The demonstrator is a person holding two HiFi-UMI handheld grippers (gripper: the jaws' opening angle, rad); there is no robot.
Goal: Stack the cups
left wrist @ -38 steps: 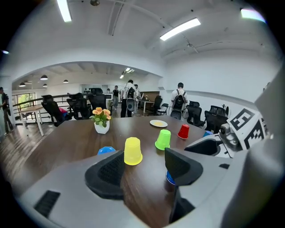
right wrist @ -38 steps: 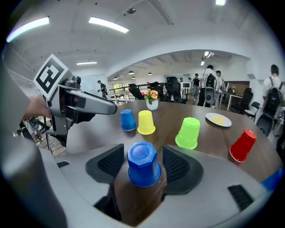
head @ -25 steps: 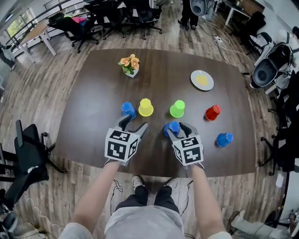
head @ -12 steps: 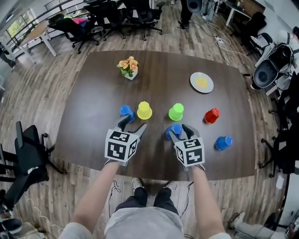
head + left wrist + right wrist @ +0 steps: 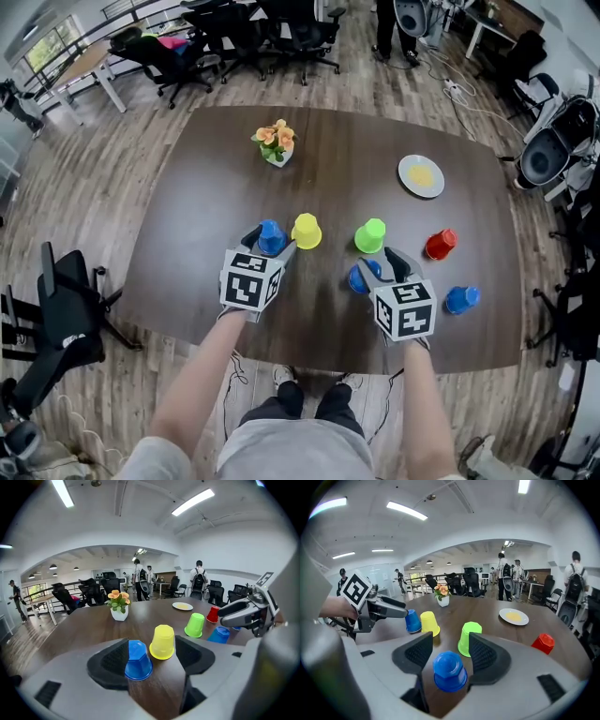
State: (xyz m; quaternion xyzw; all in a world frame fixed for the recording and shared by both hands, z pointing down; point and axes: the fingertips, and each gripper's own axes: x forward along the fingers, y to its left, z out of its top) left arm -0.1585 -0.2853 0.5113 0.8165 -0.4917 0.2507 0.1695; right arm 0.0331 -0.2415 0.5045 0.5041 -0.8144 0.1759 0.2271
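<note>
Dark table (image 5: pixel 337 159): parted left tongs (image 5: pixel 271 242) and right tongs (image 5: pixel 378 263) straddle separate blue cups (image 5: pixel 138 660) (image 5: pixel 450 670).

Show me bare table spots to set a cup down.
Bare: the stretch between flowers and plate, and the table left of the left blue cup. Crowded: the row from there past yellow and green to the red cup.

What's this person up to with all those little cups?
A person is working two handheld tongs over upturned cups on a table. The left tongs, jaws just opened wider, stand around one blue cup beside the yellow cup. The right tongs bracket a second blue cup; whether they pinch it is unclear. Nothing is stacked yet.
</note>
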